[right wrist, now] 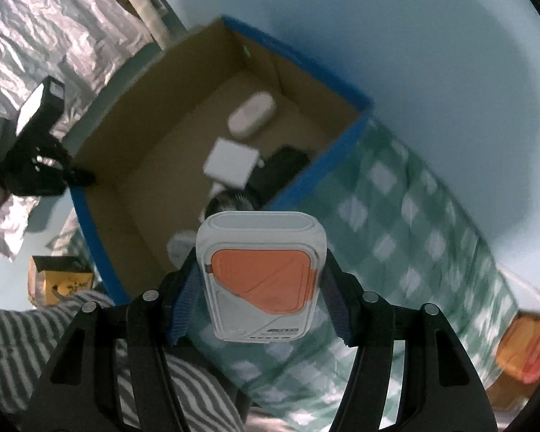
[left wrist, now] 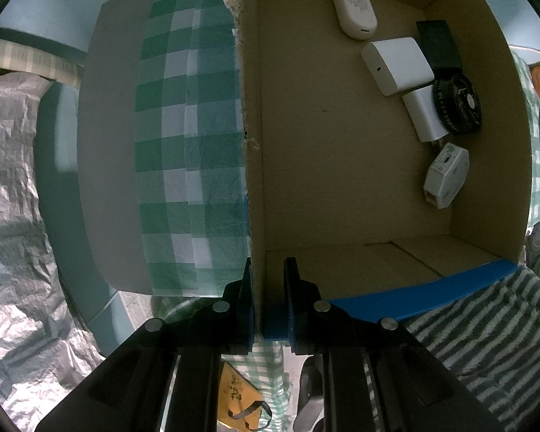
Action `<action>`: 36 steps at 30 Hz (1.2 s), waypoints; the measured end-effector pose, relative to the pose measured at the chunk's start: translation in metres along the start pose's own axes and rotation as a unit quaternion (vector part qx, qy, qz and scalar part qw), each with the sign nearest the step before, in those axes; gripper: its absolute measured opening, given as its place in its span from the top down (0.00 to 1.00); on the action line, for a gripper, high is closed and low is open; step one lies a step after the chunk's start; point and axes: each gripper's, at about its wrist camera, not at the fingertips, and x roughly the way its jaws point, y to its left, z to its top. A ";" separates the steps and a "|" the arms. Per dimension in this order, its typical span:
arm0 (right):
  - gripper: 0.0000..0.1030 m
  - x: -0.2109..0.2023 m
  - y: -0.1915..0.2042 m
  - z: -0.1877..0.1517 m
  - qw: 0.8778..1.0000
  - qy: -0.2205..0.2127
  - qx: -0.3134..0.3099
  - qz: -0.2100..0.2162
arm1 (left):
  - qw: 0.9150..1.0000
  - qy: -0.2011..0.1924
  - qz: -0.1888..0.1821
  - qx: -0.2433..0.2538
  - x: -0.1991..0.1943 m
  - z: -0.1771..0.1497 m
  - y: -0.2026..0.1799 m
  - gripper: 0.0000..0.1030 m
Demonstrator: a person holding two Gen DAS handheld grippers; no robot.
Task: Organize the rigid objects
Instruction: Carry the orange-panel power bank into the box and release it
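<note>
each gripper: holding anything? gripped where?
Left gripper: shut on the cardboard box, pinching its side wall at the rim. Right gripper: holds the white-and-orange device by its two side edges.

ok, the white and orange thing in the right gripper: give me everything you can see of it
The white and orange device is a flat, rounded-corner case that looks like hard plastic: white shell, a large orange panel on its face cut diagonally at the bottom, a pale band along its top edge, and small dark print low down, too small to read. The right gripper is shut on its two side edges, its blue pads pressing them. It is held off the surface, above the checked cloth, just outside the cardboard box. Nothing else touches it.
</note>
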 end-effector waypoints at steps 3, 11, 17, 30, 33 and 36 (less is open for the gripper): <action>0.39 0.007 0.009 0.015 1.000 -0.001 -0.012 0.001 | 1.000 -0.002 -0.001 -0.002 -0.001 0.000 0.001 0.87; 0.39 0.021 0.020 0.052 1.000 0.008 -0.013 0.008 | 1.000 -0.001 -0.004 -0.001 -0.001 0.000 0.002 0.87; 0.39 0.048 0.024 0.074 1.000 0.023 -0.004 -0.004 | 1.000 0.002 -0.004 0.003 0.000 0.000 0.000 0.87; 0.39 0.100 0.021 0.089 0.998 0.062 0.030 -0.009 | 1.000 0.001 -0.008 0.003 0.001 -0.004 0.001 0.87; 0.42 0.102 0.021 0.086 0.998 0.055 0.031 -0.015 | 1.000 -0.001 -0.008 0.002 0.001 -0.004 0.002 0.87; 0.42 0.093 0.019 0.087 0.998 0.043 0.037 -0.012 | 1.000 -0.001 -0.008 0.000 0.001 -0.005 0.002 0.87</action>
